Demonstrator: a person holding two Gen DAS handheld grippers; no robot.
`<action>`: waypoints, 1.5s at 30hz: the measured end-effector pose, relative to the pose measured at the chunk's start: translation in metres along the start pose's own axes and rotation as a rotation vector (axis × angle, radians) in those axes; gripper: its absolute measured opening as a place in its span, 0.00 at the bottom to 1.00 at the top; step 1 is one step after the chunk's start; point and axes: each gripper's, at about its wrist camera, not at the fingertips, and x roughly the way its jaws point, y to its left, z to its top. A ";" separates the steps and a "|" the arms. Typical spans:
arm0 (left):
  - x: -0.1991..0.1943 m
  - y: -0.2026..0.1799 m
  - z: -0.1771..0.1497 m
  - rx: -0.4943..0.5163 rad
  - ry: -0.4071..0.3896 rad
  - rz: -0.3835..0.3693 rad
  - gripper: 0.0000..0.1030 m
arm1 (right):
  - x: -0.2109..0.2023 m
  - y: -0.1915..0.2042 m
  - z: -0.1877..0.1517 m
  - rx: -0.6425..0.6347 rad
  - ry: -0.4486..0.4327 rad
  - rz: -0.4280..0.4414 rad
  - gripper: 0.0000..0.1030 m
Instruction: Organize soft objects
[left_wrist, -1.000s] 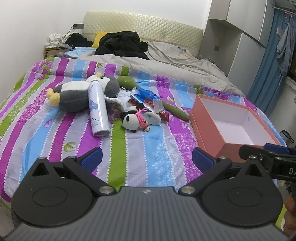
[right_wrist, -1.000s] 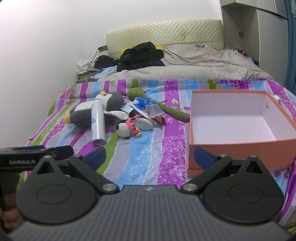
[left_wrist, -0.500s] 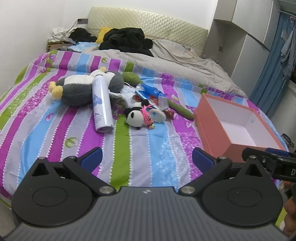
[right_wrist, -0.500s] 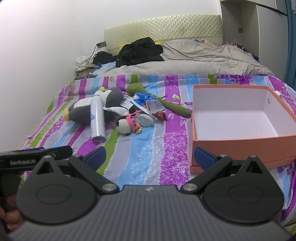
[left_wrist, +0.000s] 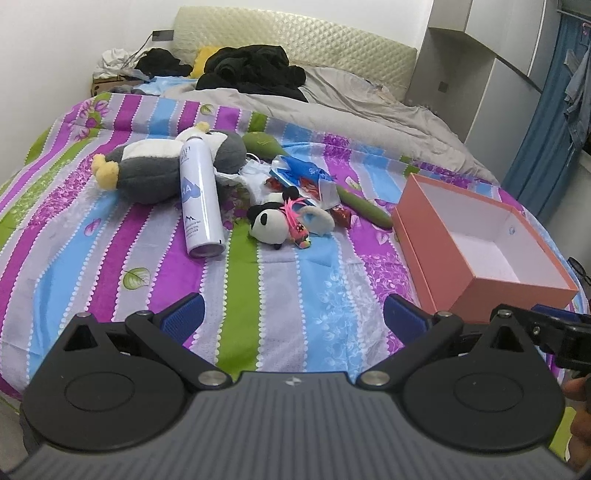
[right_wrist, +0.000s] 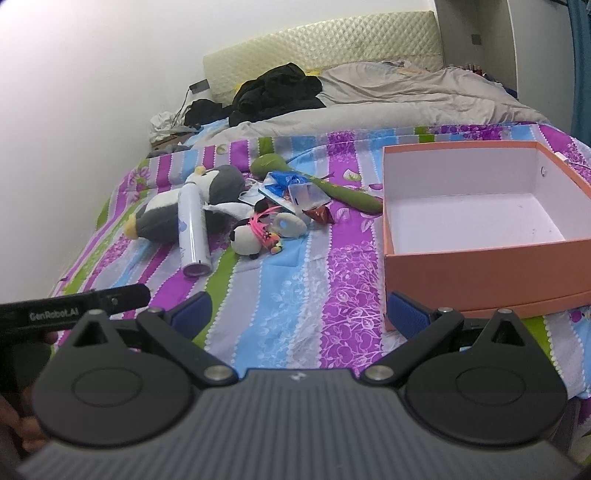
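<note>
Approach step: nothing gripped yet.
Left gripper (left_wrist: 293, 314) and right gripper (right_wrist: 297, 314) are held wide open, empty; panda plush (left_wrist: 269, 225) is to be reached, far-left of box (left_wrist: 436, 251).

Bedspread (left_wrist: 280, 295): woven cloth, matt, printed stripes. Penguin toy (left_wrist: 155, 166), panda toy (left_wrist: 267, 225): soft plush, fuzzy. Spray can (left_wrist: 199, 192): smooth, slight sheen, looks metal. Box (right_wrist: 480, 269): matt cardboard, white inside. Wrappers (left_wrist: 299, 177): glossy, crinkled plastic. Headboard (left_wrist: 295, 40): quilted, faint sheen. Gripper pads (left_wrist: 183, 317): ribbed blue, rubbery look.
</note>
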 end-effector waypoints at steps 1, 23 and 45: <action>0.001 -0.001 -0.001 0.003 0.002 -0.001 1.00 | 0.000 0.000 0.000 -0.001 0.000 -0.006 1.00; 0.052 0.028 0.007 -0.017 0.062 0.051 1.00 | 0.024 0.001 0.001 -0.010 0.006 0.031 0.95; 0.176 0.034 0.057 -0.018 0.011 -0.012 0.91 | 0.163 0.002 0.037 -0.014 0.049 0.065 0.64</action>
